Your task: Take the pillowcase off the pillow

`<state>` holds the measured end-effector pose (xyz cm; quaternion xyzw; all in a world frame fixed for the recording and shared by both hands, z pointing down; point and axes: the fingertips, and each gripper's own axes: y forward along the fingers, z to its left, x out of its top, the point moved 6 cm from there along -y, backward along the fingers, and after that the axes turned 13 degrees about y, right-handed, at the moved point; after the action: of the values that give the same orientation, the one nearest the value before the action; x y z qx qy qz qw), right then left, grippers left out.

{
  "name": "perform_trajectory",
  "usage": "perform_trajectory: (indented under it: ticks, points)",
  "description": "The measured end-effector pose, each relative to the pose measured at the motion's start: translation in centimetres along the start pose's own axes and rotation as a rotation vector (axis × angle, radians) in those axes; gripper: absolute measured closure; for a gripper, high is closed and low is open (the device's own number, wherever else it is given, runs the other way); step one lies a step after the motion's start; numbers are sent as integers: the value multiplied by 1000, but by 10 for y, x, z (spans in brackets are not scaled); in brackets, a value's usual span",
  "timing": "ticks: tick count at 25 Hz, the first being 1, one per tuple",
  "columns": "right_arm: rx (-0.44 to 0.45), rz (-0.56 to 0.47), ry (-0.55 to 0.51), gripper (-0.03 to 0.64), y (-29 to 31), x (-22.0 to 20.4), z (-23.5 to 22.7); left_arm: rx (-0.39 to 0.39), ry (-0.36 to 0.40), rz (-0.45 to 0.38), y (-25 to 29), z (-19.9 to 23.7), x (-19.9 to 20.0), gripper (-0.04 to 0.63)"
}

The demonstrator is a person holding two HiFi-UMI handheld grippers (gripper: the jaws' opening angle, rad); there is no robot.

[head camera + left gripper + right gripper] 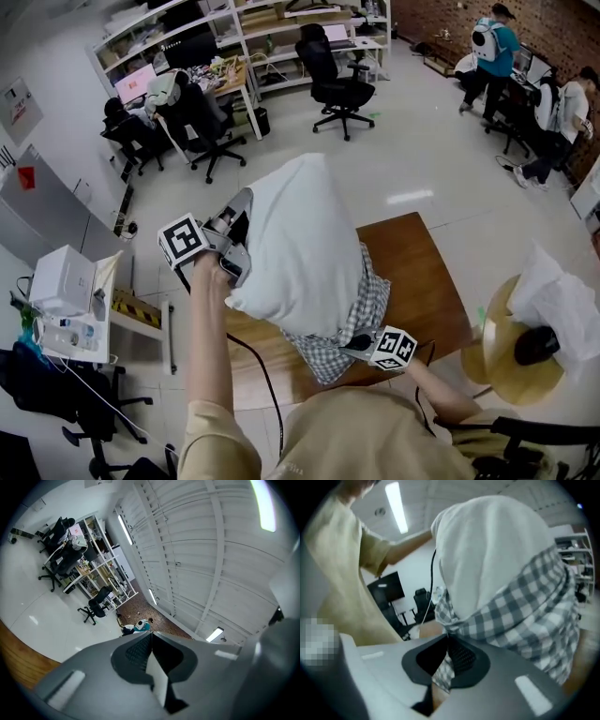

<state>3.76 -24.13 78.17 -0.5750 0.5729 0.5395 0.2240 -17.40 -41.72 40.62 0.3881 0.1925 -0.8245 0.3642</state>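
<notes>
The pillow (300, 234) is held up in the air over the wooden worktop (412, 272). Most of its white bulk is bare, and the checked pillowcase (361, 314) is bunched round its lower end only. The left tongs (151, 639) are pressed together on a sliver of white cloth at the pillow's upper left edge. The right tongs (449, 641) are closed on a fold of the checked fabric at the bottom hem. A black cable (262, 375) hangs from the left side across the worktop's near edge, close to the person's body. Just off the worktop's right edge stands a small round wooden table (497, 366) carrying a white bag (562, 295) and a dark object (536, 345). To the left, well apart, is a low cart with a white box (61, 281). Beyond the pillow the pale floor (422, 141) lies open as far as two black office chairs (337, 70), the desks and the white shelving (234, 28). Two people (492, 47) stand far off at the upper right. The worktop's far and right parts are bare wood, and the pillow touches neither its surface nor its edges.
</notes>
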Motion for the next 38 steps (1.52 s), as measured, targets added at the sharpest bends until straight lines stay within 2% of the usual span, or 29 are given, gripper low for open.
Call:
perform_trajectory:
  ticks: [2,3,4,6,7,8,10,11,12,15,17,19,21,23,25,28,31,33,36,38]
  points:
    - [46,-159,43,577,-34,38,7,47,9,11,-7,0,1,591]
    - [28,-256,61,572,-57,56,5,57,15,18,-9,-1,1,591]
    - [-20,-370,95,569,-83,71,-4,69,19,26,-10,-3,1,591]
    - [-174,-609,226,550,-135,93,-40,65,41,37,-12,-9,-1,591]
    - [-250,-695,299,540,-154,98,-61,4,85,31,-12,-17,1,591]
    - [-312,-743,358,517,-165,101,-81,-115,161,15,-9,-30,6,591]
    - [-375,-737,442,450,-167,105,-114,-384,318,-27,3,-61,21,591]
    - [-373,-709,478,438,-161,108,-126,-456,351,-35,7,-72,25,591]
    - [-356,-677,512,433,-152,112,-135,-481,354,-33,8,-79,26,591]
    - [-282,-585,574,456,-121,115,-145,-484,317,-20,5,-93,20,591]
    - [-292,-539,618,601,-107,100,-150,-488,277,-26,0,-97,11,591]
    - [-353,-493,696,604,-100,67,-169,-501,243,-37,-6,-98,5,591]
    - [-433,-421,759,604,-101,26,-194,-509,260,-29,-10,-102,1,591]
    - [-543,-312,764,603,-106,-14,-214,-498,282,-9,-9,-100,-9,591]
    - [-624,-244,750,603,-111,-37,-226,-473,269,-8,-8,-87,-18,591]
    - [-625,-275,716,603,-114,-23,-226,-445,247,-37,-8,-74,-17,591]
    - [-558,-397,680,596,-116,7,-211,-421,249,-66,-14,-62,-8,591]
    - [-551,-487,649,564,-126,26,-197,-399,262,-79,-22,-54,-2,591]
    - [-578,-564,556,558,-145,50,-160,-370,276,-101,-32,-39,3,591]
    - [-507,-557,470,555,-140,65,-121,-345,302,-117,-35,-24,13,590]
